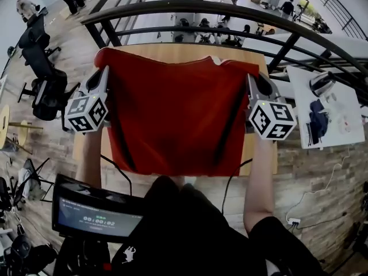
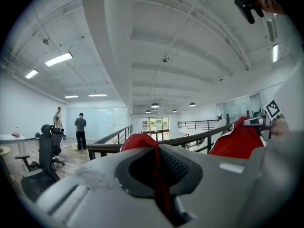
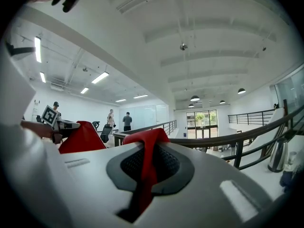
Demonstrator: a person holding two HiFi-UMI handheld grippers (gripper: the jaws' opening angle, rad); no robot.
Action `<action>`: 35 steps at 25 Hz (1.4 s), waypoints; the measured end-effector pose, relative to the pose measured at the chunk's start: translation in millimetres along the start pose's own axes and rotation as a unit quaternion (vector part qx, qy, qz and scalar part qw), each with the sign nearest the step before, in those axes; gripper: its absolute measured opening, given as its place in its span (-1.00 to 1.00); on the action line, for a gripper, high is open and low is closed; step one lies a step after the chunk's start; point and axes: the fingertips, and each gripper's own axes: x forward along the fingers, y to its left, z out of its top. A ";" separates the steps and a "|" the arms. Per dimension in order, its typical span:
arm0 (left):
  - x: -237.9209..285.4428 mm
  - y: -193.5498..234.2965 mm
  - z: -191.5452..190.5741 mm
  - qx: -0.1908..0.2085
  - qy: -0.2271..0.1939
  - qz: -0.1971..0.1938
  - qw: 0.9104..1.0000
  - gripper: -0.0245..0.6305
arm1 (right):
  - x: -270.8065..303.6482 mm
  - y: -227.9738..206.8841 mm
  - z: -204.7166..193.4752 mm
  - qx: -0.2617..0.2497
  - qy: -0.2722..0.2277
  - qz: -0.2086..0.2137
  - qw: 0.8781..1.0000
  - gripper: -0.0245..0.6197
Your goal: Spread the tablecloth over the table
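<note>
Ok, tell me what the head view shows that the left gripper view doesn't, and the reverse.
Only the head view: the wooden table beneath the red tablecloth, the whole cloth stretched between the left tool and the right tool, and a screen at the person's chest.
Only the left gripper view: the ceiling lights, the far windows, and a close look at the cloth's corner pinched in the left tool's shut jaws.
Both: the red cloth, the black railing and the right tool's marker cube.
</note>
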 end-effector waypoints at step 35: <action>547.4 172.6 -256.5 0.106 0.217 -0.014 0.970 -0.88 | 495.6 -255.7 -264.7 -0.193 0.263 -0.130 0.936 -0.89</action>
